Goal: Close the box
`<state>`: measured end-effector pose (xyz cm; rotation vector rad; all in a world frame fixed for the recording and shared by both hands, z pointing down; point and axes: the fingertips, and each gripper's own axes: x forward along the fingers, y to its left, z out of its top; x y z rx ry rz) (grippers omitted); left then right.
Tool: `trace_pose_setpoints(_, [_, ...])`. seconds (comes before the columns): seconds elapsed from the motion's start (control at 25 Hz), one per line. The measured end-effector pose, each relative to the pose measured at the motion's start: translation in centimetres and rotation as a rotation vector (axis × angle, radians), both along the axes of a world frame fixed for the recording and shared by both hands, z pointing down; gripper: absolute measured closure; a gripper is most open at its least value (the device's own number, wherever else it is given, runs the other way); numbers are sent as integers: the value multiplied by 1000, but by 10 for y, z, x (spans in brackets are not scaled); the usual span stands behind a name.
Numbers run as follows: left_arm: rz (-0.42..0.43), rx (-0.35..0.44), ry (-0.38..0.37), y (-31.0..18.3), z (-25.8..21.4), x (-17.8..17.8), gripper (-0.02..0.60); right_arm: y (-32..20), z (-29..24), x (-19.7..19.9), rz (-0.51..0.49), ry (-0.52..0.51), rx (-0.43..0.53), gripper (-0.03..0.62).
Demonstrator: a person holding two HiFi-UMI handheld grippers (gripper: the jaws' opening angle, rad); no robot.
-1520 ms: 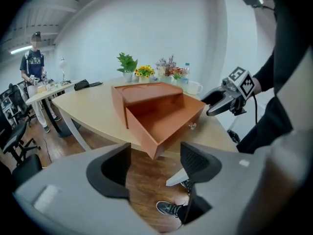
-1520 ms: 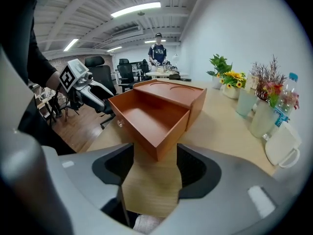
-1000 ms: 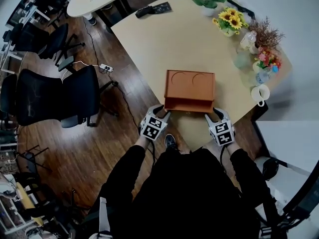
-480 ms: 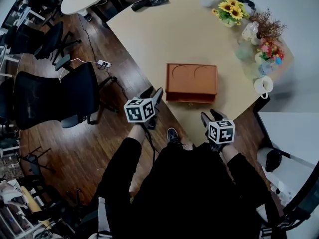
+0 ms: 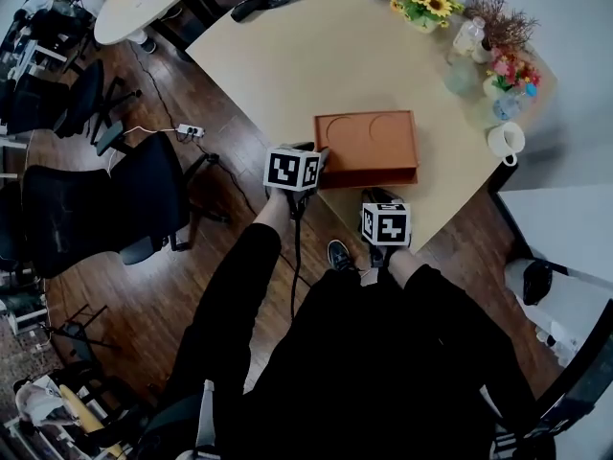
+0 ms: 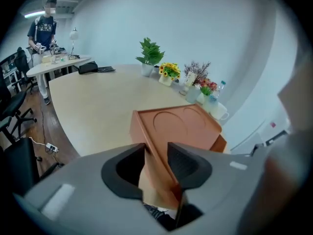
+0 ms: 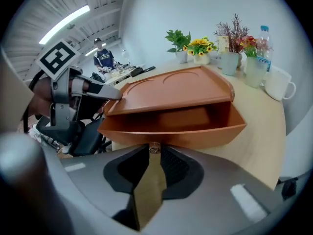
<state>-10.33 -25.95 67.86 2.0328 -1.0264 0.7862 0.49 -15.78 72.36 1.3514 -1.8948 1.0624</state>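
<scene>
Left gripper is clamped on the near left corner of the box, with one jaw outside the wall and the other over the top. Right gripper has its jaws pinched on the little knob of the drawer, which stands slightly out. The box sits at the near edge of the table.

wood floor, black office chairs, white wall, ceiling strip light
</scene>
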Motion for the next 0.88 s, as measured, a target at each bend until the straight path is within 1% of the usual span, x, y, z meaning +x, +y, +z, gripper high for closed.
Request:
trace_pose_setpoints(0.24, [12, 0, 6, 0, 3, 1, 454, -15, 2, 1, 34, -9, 1, 520])
trace_pose_setpoints(0.44, [9, -2, 8, 0, 1, 2, 455, -40, 1, 1, 31, -14, -1, 520])
trace_pose_setpoints(0.56, [0, 4, 4, 0, 2, 2, 455, -42, 1, 0, 29, -22, 1, 520])
trace_pose_setpoints(0.68, [-18, 20, -11, 3, 1, -1, 451, -32, 1, 2, -49, 2, -1, 516])
trace_pose_setpoints(0.72, [-28, 32, -12, 6, -2, -3, 446, -27, 0, 2, -81, -9, -12, 513])
trace_pose_setpoints(0.8, [-69, 64, 9, 23, -15, -9, 446, -13, -12, 6, -123, -65, -23, 514])
trace_pose_setpoints(0.88, [-118, 91, 55, 53, -34, -8, 446, -1, -40, 18, -142, -120, 17, 541])
